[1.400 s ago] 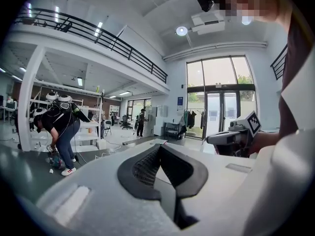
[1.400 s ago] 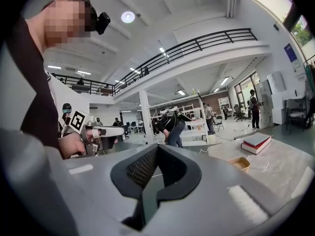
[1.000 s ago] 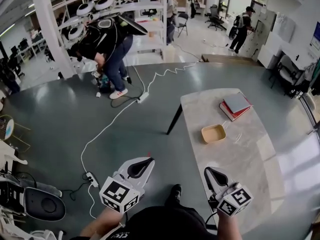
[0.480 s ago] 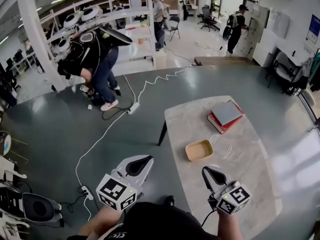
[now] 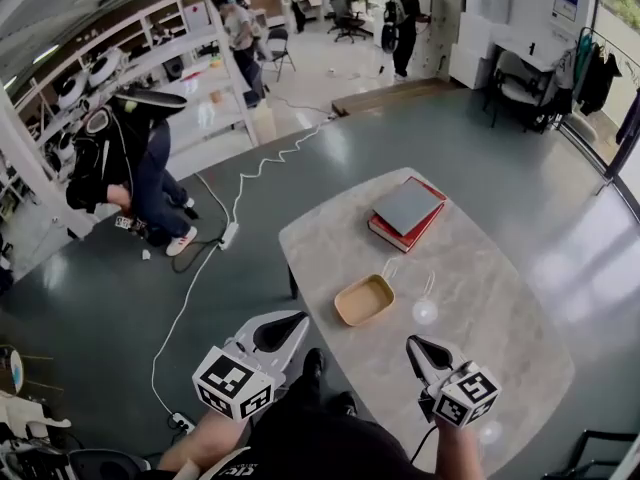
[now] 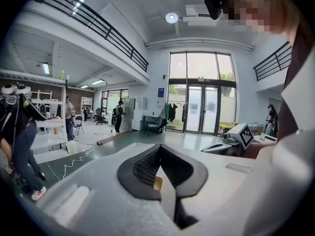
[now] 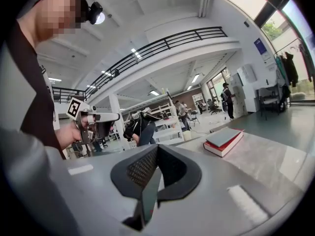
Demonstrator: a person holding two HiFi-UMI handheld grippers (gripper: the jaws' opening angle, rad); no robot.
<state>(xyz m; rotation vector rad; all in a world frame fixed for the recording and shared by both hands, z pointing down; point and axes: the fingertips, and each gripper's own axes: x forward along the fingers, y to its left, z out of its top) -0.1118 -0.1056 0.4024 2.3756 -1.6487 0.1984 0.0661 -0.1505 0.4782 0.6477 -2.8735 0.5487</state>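
Observation:
My left gripper [image 5: 288, 320] is shut and holds nothing; it hovers off the near left edge of a marble table [image 5: 500, 318]. A tan shallow tray [image 5: 364, 299] lies on the table just ahead of it, and a sliver of that tray [image 6: 157, 183] shows past the jaws of the left gripper [image 6: 160, 149]. My right gripper [image 5: 413, 345], shut and holding nothing, hangs above the table's near part. A stack of books [image 5: 405, 211] with a grey cover on top lies at the far end. The books [image 7: 224, 139] appear to the right of the right gripper [image 7: 157, 147].
A person [image 5: 120, 168] bends over beside white shelving at the left. A white cable [image 5: 215, 258] runs across the grey floor to a power strip [image 5: 180, 423]. Other people [image 5: 405, 8] stand far back. Glass doors [image 6: 202, 107] lie ahead in the left gripper view.
The view has swung right and come nearer, so the table now lies directly ahead of both grippers. Both grippers stay shut, held as before.

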